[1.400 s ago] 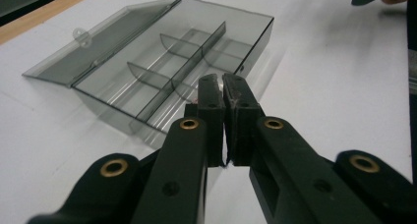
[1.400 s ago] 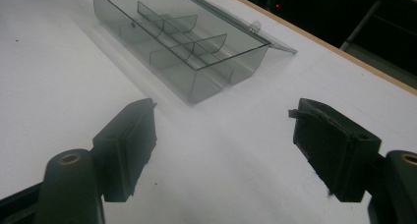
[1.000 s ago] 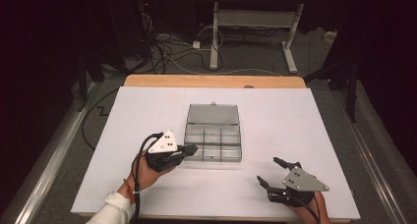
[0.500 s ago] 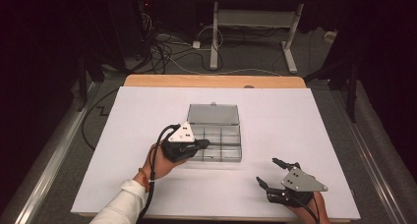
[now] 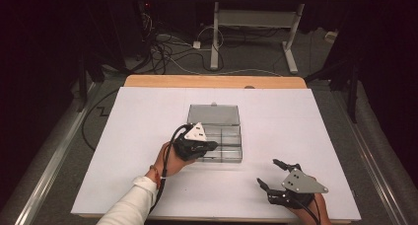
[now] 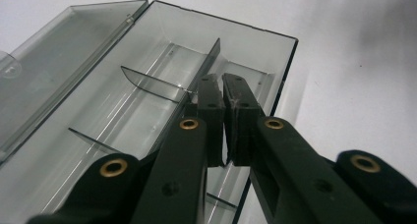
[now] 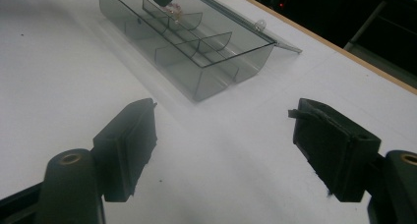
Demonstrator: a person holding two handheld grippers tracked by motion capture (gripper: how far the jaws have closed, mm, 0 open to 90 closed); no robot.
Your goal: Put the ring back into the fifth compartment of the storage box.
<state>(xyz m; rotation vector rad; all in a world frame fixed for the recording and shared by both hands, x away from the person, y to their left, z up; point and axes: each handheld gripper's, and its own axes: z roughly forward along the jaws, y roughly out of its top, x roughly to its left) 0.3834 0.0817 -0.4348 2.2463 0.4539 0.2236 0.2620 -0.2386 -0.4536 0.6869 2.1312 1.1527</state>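
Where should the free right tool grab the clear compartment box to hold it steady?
Probably the compartment box's near end wall, coming from the right tool's own side: that wall stands upright and bare, thin enough for the open jaws, and clear of the left tool.

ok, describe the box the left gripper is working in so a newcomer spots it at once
On the white table, look near the middle, just ahead of the left gripper. The clear compartment box sits there, smoky see-through plastic with inner dividers, its lid folded open flat behind it, the only container on the table.
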